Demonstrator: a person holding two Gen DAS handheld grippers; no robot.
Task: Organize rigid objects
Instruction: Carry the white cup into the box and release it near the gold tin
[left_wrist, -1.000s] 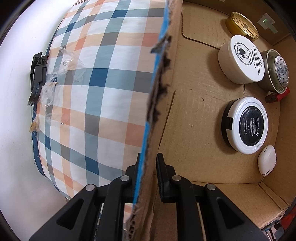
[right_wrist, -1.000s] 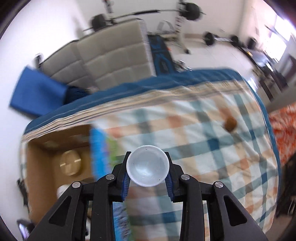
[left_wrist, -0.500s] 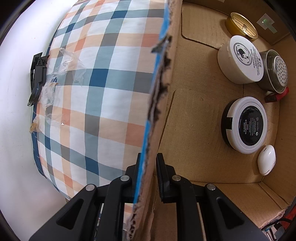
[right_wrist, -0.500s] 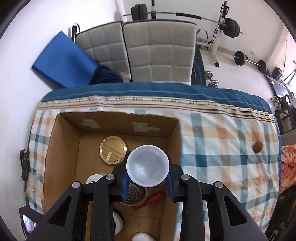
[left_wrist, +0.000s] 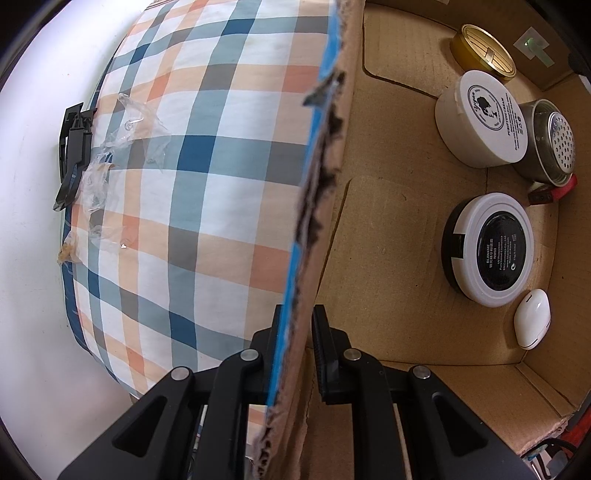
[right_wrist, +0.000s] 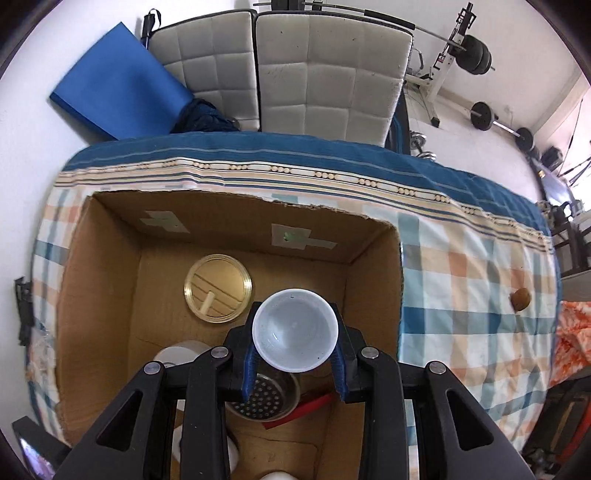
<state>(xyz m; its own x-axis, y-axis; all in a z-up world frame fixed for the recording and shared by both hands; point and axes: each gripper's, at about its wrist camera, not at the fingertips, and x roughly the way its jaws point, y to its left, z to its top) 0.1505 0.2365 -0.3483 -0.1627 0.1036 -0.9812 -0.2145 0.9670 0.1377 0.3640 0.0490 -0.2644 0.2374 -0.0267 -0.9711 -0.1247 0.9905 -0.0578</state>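
The right gripper (right_wrist: 294, 363) – clamped on a pale blue plastic cup (right_wrist: 294, 329) – has swung over the brown cardboard box (right_wrist: 110, 295) at frame centre; release looks close. The left gripper (left_wrist: 297, 350) stays pinching the box's wall.

Both views are brightly and evenly lit by daylight, with overexposure at the window (right_wrist: 576, 122) on the right edge of the right wrist view and soft shadows inside the box (right_wrist: 110, 295). Fisheye distortion bends straight lines strongly towards the rims, and a black vignette closes every corner. Focus is sharp through the middle of both pictures; the torn box wall (left_wrist: 317, 206) nearest the left wrist lens is slightly soft, and faint glare shows on the white lid (left_wrist: 491, 114).
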